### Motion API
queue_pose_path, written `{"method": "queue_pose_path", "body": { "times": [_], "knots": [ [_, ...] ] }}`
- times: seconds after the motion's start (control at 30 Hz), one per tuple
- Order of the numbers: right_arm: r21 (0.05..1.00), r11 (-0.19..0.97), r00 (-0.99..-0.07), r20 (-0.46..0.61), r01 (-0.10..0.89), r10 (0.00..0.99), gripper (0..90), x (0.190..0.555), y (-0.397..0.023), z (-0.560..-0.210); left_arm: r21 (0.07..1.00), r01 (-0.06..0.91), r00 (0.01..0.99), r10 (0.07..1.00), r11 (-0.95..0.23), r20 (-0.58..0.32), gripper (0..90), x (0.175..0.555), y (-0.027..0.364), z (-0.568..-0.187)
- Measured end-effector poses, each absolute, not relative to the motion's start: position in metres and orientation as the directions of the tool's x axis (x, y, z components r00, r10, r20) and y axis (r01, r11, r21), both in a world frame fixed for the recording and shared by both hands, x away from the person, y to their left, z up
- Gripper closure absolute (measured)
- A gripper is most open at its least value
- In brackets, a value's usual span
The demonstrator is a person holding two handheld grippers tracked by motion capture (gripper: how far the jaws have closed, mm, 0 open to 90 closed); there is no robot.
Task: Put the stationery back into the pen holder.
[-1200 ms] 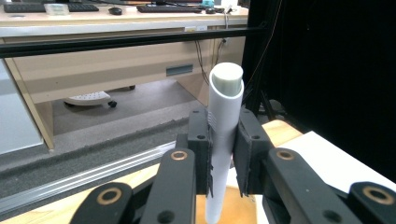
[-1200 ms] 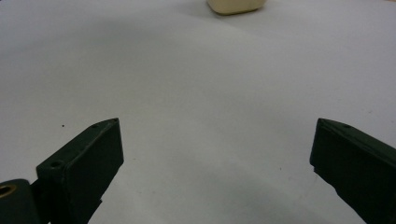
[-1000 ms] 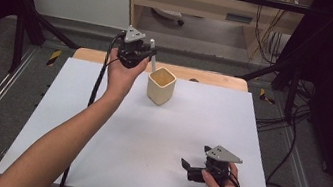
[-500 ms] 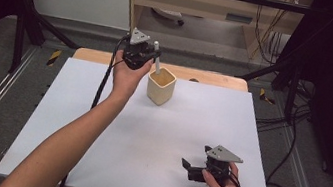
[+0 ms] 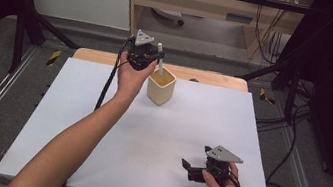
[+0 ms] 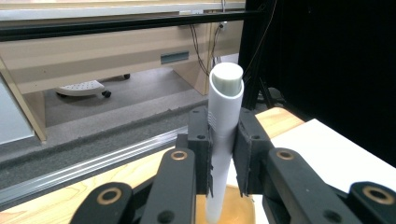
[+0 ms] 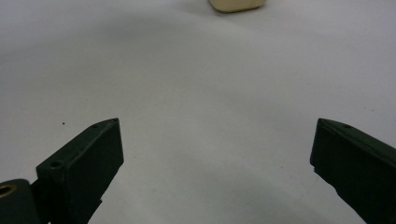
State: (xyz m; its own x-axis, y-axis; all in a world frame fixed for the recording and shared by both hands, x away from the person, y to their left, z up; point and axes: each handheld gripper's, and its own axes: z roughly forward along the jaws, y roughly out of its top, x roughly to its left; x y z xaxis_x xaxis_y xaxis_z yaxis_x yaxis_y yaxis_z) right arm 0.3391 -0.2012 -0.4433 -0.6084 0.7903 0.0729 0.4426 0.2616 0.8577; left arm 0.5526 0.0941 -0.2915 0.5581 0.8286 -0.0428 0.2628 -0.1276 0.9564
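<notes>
Left gripper view looks straight along the two black jaws of the left gripper [image 6: 223,149], and they are clamped on a white marker [image 6: 222,135] — the pads press its barrel from both sides. The marker stands nearly upright between them, its grey-white end cap topmost and leaning a little to the right, while its lower end dips toward the tan opening of the cup [image 6: 229,212] directly below the jaws. Behind the marker lie a strip of wooden table edge, a grey floor and a pale cabinet.

In the high view the left gripper [image 5: 151,63] is held up at the far side of the table, above and just to the left of the cream-coloured cup [image 5: 161,86], with the marker [image 5: 160,57] slanting down toward the cup's mouth. Whether its tip touches the cup's inside I cannot tell. The cup sits upright on the white table cover [image 5: 98,128], close to the far edge, where the bare wood shows.

The right gripper [image 5: 191,169] rests low at the near right of the cover — well apart from the cup. In the right gripper view its jaws stand wide apart with nothing between them, bare white surface under them, and the base of the cup [image 7: 238,4] shows at the top edge.

A cable trails from the left gripper down along the forearm.
</notes>
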Motion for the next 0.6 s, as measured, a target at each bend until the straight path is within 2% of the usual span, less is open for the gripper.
{"method": "queue_pose_path", "body": {
  "times": [0.6],
  "knots": [
    [0.858,0.261,-0.612,0.076,0.442,0.787,3.3,0.3387,-0.2001,-0.443,0.951,0.272,0.555,0.831,-0.149,-0.029,78.6,0.5558,0.0856,-0.301]
  ]
}}
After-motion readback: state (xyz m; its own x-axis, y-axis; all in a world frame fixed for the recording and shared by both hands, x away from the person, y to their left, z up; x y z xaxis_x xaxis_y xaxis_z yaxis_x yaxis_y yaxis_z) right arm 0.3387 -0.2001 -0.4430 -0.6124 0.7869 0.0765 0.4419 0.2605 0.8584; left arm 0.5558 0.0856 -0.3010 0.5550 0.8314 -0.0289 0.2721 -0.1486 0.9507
